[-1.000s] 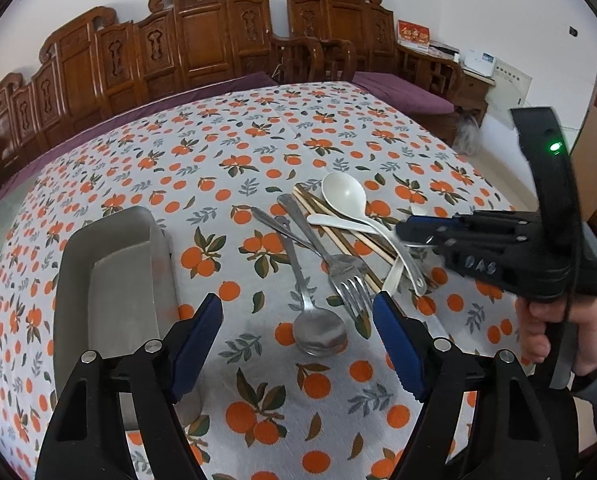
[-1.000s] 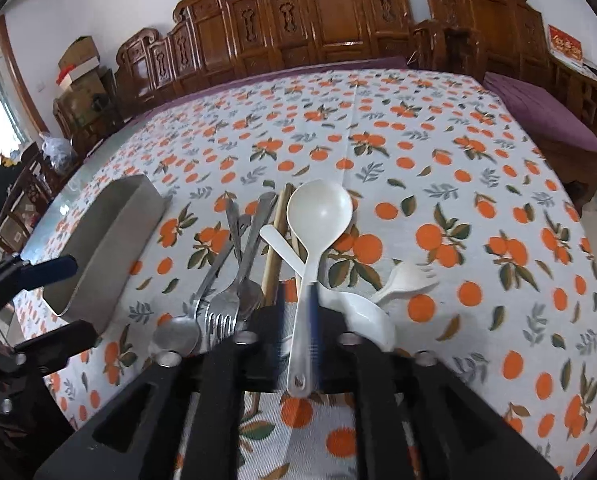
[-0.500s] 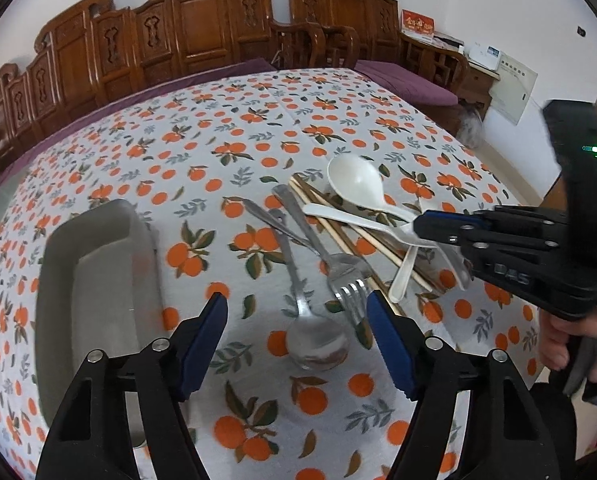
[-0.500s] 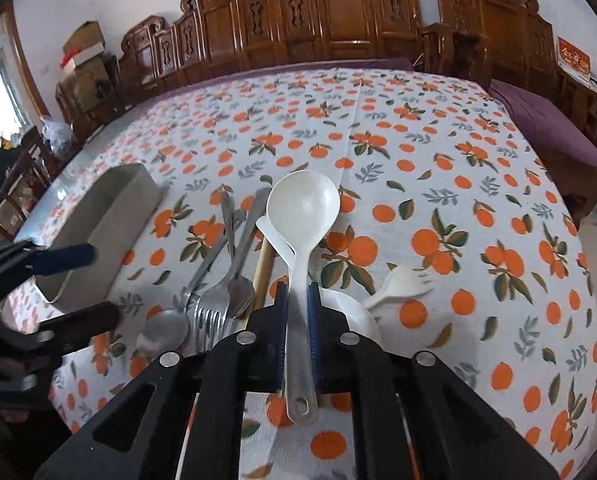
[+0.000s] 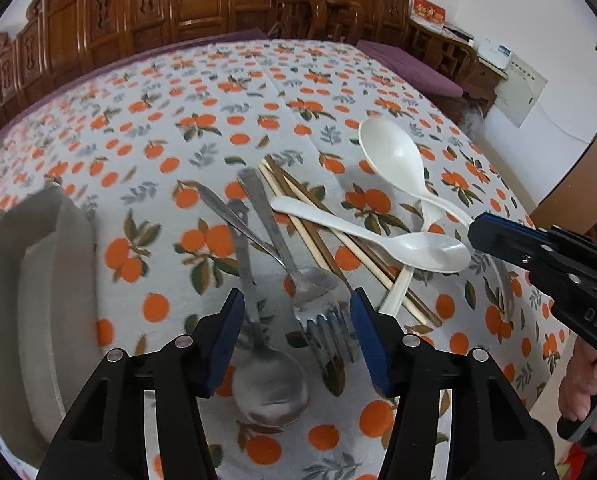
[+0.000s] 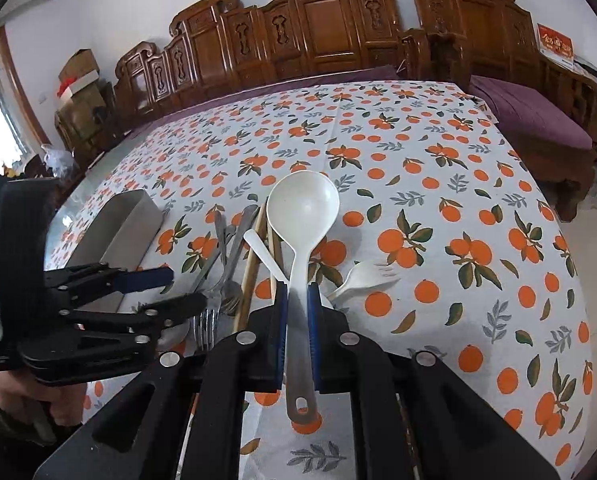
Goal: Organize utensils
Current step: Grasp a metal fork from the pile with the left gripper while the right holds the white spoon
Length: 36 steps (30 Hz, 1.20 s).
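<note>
White ladle (image 6: 301, 216) clamped by its handle in right gripper (image 6: 297, 332), lifted, long axis pointing straight ahead. Grey tray (image 5: 38, 304) well off to the left, nearer left gripper (image 5: 296, 322). Left gripper wide apart, poised over metal fork (image 5: 322, 312) and metal spoon (image 5: 268, 388) on tablecloth (image 5: 258, 92).

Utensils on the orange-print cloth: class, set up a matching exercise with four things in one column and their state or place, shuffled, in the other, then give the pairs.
Things:
1. large white spoon
2. left tongs
3. grey tray
4. chopsticks

States:
A. open, above the metal fork
B. lying under the small white spoon
C. clamped by its handle in the right tongs
D. at the left, nothing in it

Pairs: 1-C, 2-A, 3-D, 4-B
</note>
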Tool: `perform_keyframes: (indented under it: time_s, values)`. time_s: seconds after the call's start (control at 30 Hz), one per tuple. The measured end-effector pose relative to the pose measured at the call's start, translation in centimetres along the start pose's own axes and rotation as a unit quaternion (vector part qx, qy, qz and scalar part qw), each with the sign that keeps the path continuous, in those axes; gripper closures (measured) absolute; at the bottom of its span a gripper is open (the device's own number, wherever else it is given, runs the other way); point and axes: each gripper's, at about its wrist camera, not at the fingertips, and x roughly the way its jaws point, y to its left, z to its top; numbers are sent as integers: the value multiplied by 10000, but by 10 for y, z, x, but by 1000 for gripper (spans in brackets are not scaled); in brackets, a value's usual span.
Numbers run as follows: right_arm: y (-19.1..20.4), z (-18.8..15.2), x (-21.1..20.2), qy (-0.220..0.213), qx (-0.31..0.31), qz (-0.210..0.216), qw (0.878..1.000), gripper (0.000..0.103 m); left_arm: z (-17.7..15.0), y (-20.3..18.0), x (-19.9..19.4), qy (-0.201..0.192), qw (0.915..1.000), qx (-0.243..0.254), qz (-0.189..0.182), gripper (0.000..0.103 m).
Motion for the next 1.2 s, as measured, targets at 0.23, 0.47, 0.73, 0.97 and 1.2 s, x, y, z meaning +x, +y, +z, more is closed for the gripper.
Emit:
perform_keyframes:
  time_s: [0.23,0.47,0.73,0.97,1.2]
  values:
    - [0,1,-1,-29,24,42,10000,92,-7,-4,12,241,9996,-12,-163,73]
    - [2,2,-2,-29,-1,52,10000,92,-10,0,5,218,9985,-177,-468,98]
    - [4,2,-3,-38,-12,50,10000,92,-10,-10,7,244,9988,-49,-413,101]
    - [5,2,-3,-22,-26,75,10000,92,-6,-9,12,264,9993,24,-248,98]
    - [6,1,0,14,-64,70,10000,92,-10,-7,11,277,9994,188,-85,101]
